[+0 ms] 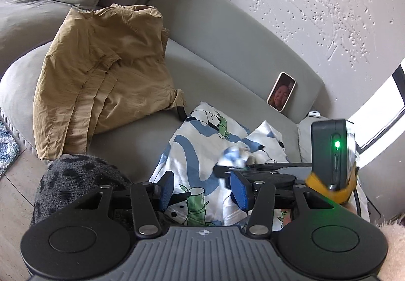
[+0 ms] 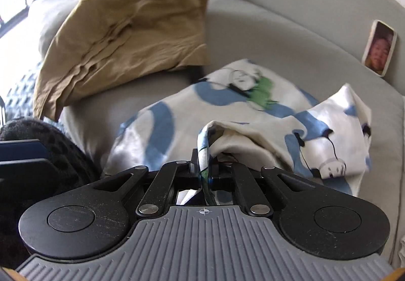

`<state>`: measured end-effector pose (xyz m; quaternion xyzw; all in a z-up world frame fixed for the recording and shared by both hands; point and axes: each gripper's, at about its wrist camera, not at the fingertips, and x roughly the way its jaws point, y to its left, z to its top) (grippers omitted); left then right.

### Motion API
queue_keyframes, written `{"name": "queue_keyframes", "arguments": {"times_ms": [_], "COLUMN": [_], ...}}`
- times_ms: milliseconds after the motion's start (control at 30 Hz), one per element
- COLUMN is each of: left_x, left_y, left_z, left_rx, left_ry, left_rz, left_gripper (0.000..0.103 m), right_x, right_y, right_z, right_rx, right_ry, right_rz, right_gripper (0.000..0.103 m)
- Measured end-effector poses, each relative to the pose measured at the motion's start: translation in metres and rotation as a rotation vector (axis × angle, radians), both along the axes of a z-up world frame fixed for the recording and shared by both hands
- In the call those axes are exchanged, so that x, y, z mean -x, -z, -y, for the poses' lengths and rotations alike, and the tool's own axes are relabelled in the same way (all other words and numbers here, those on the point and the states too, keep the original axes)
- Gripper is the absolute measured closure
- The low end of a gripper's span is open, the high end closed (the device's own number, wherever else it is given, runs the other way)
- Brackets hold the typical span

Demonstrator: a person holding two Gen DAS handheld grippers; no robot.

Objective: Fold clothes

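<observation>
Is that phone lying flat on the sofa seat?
No. The phone stands tilted on its lower edge, leaning against the grey backrest of the sofa, screen facing outward, beyond the panda-print cloth.

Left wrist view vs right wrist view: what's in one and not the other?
Only the left wrist view: the right gripper's body with its green light, the left gripper open over the print, and the textured wall.
Only the right wrist view: the right gripper with an edge of the panda-print garment between its fingers.
Both: that garment, the folded tan garment, the phone, the grey sofa.
</observation>
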<state>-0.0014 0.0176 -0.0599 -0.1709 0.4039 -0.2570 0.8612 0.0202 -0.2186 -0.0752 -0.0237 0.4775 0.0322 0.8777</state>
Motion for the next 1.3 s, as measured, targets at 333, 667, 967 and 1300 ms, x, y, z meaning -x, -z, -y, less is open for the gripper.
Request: {"name": "queue_keyframes", "arguments": {"times_ms": [333,667,967,1300], "left_x": [0.007,0.011,0.023,0.009], "left_y": [0.009,0.016,0.028,0.025], "left_z": [0.030,0.083,0.083,0.065], "left_rx": [-0.038,-0.153,-0.135,-0.101], "left_ry": [0.195,0.308,0.416,0.314], "left_rz": [-0.036,-0.070,-0.139,-0.118], "left_gripper": [0.040,0.043,0.043,0.041], "right_x": [0.085,0.106,0.033,-0.053], "right_y": [-0.059,-0.005,0.040,0.005], "right_z": [0.103,0.222,0.220,0.146], "right_rx": [-0.536,-1.042,-0.929,-0.800], "right_ry": [0.253,0.814,0.908,0.510], "right_rz": [-0.034,-0.041,-0.021,0.110], "right_gripper": [0.044,0.042,0.041,0.048]}}
